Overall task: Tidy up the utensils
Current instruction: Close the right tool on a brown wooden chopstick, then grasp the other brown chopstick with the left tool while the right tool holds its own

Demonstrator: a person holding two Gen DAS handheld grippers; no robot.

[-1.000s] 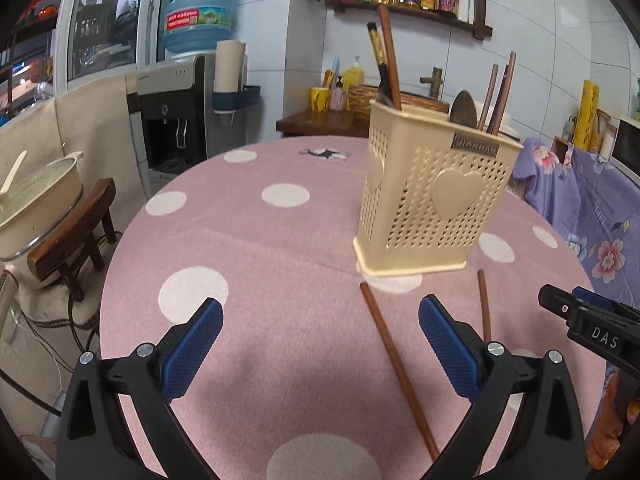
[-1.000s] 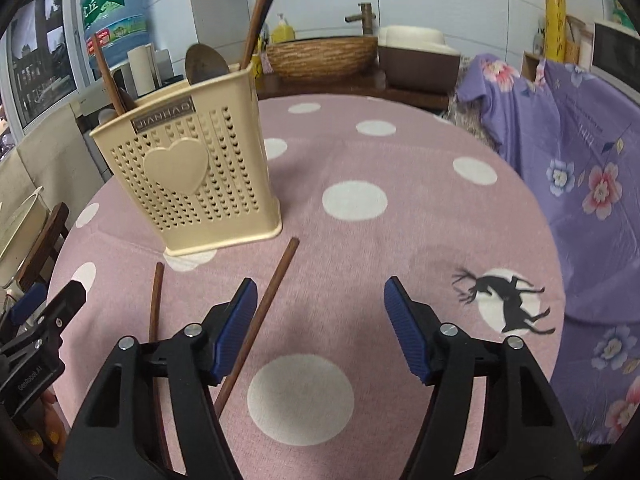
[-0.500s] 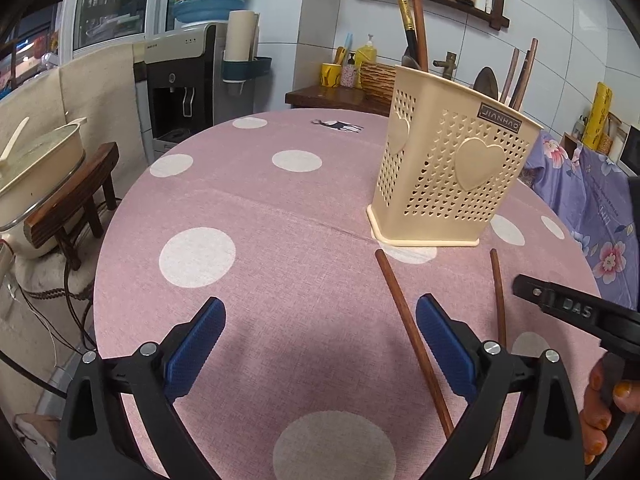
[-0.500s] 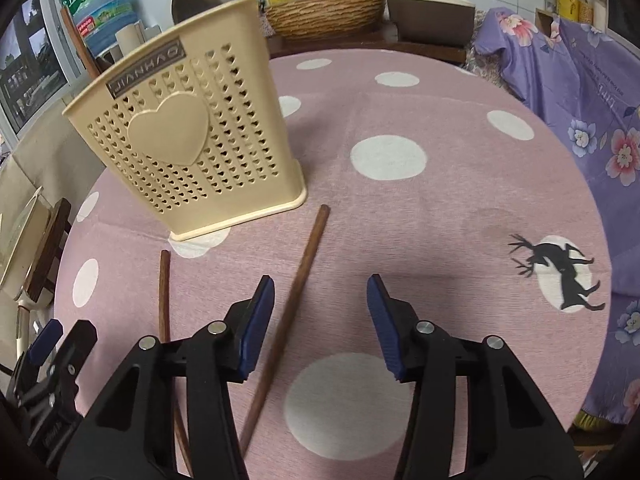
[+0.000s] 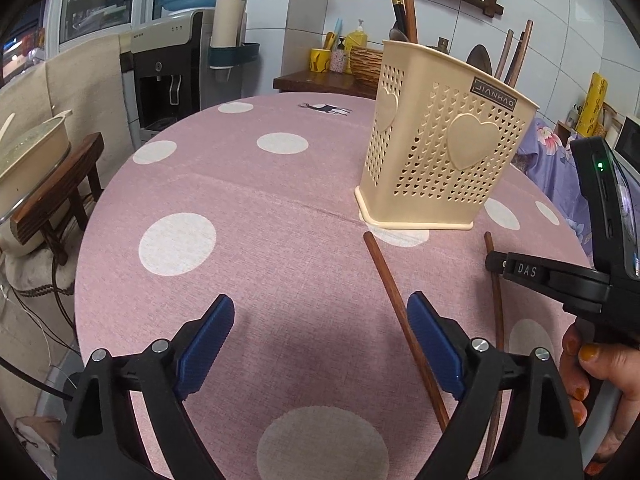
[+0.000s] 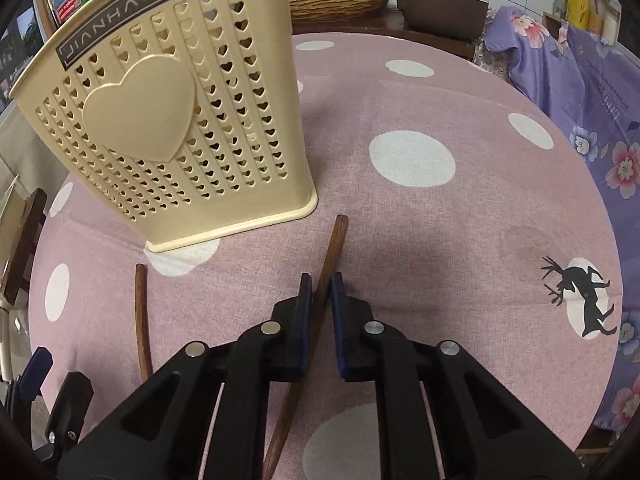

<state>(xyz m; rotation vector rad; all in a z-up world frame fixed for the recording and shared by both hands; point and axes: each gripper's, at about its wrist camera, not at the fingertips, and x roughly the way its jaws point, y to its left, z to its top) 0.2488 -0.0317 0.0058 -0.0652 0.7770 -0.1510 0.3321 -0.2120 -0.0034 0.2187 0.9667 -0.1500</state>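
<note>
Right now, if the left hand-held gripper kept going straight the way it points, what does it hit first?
Probably bare tablecloth. The left hand-held gripper tilts down at the table, jaws closing with nothing between them. The nearer chopstick lies just right of that line; the utensil basket stands farther on, to the right. Depth is uncertain.

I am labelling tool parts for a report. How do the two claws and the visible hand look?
Both the left claw and the right claw have black plastic arms with silver rivets and ribbed blue pads. In the left wrist view, the side of the right claw carries a white "DAS" marking and a black box with a green light. The hand has orange nail polish.
</note>
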